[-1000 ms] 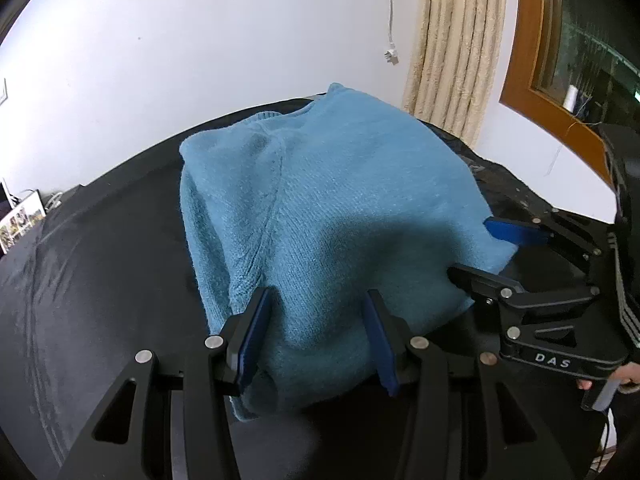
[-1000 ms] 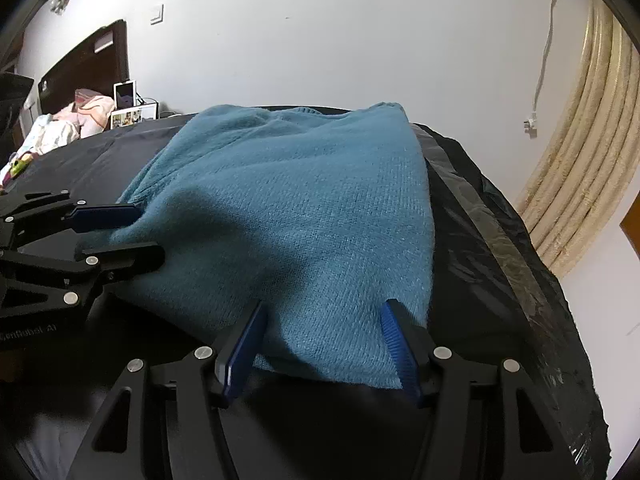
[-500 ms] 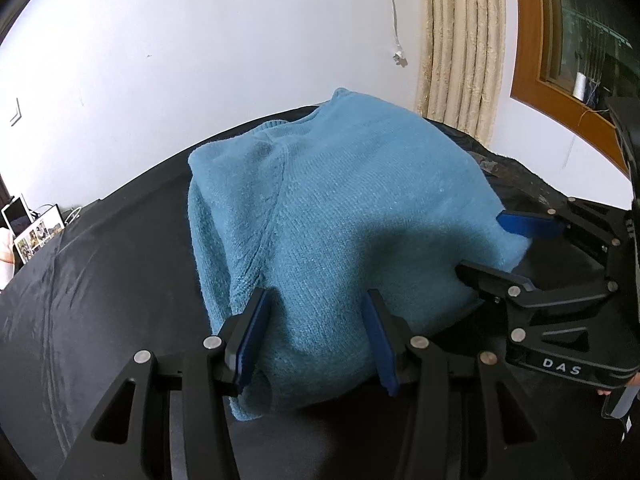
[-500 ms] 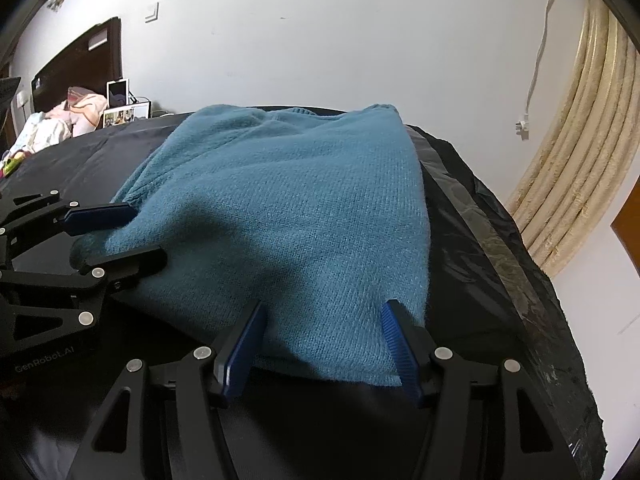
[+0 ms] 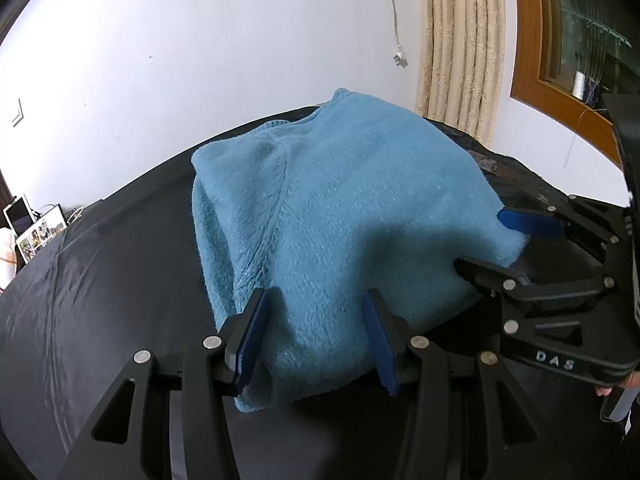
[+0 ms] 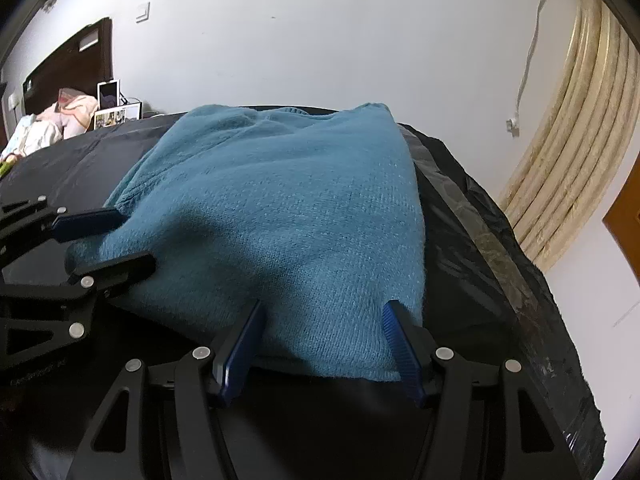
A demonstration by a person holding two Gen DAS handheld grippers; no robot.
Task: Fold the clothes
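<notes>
Blue knit sweater (image 5: 340, 216) lying on black-covered bed (image 5: 100, 280), long axis running near to far. Left tongs (image 5: 316, 332) and right tongs (image 6: 324, 340) both spread, straddling near hem corners, pinching nothing.

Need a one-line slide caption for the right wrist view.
Open right gripper straddling the near edge of a folded blue sweater on a black sheet, left gripper alongside.
</notes>
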